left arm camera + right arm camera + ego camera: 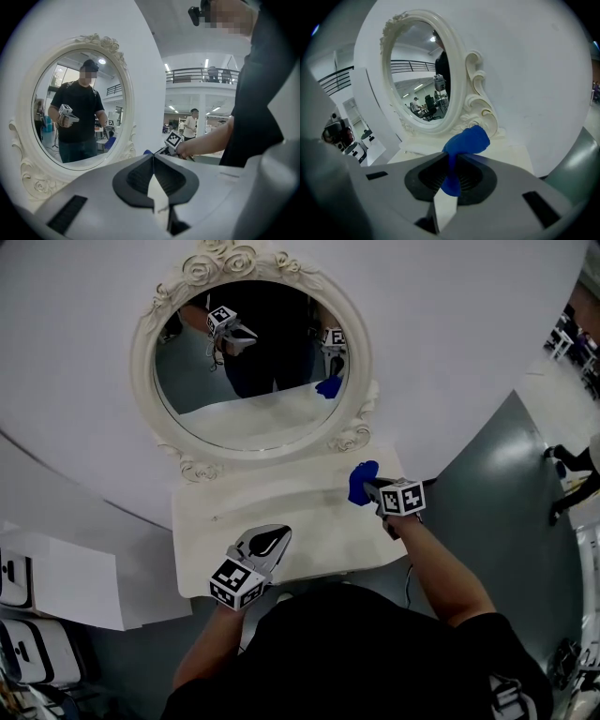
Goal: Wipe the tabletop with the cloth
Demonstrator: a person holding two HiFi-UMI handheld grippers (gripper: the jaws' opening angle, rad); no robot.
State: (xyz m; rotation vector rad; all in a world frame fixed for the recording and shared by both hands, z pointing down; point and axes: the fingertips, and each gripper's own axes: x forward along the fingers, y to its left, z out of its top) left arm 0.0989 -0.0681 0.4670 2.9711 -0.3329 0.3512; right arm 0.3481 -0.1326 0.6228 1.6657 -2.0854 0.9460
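Observation:
A blue cloth (362,481) hangs bunched from my right gripper (374,487), whose jaws are shut on it, over the right rear part of the white tabletop (309,512). In the right gripper view the blue cloth (465,143) sticks out between the shut jaws of the right gripper (451,161) toward the mirror's base. My left gripper (272,542) is held over the tabletop's front left, jaws shut with nothing between them; the left gripper (153,157) points at the mirror.
An oval mirror (251,352) in an ornate white frame stands at the back of the tabletop against a white wall and reflects both grippers. White cases (28,615) stand on the floor at left. Grey floor (497,502) lies right of the table.

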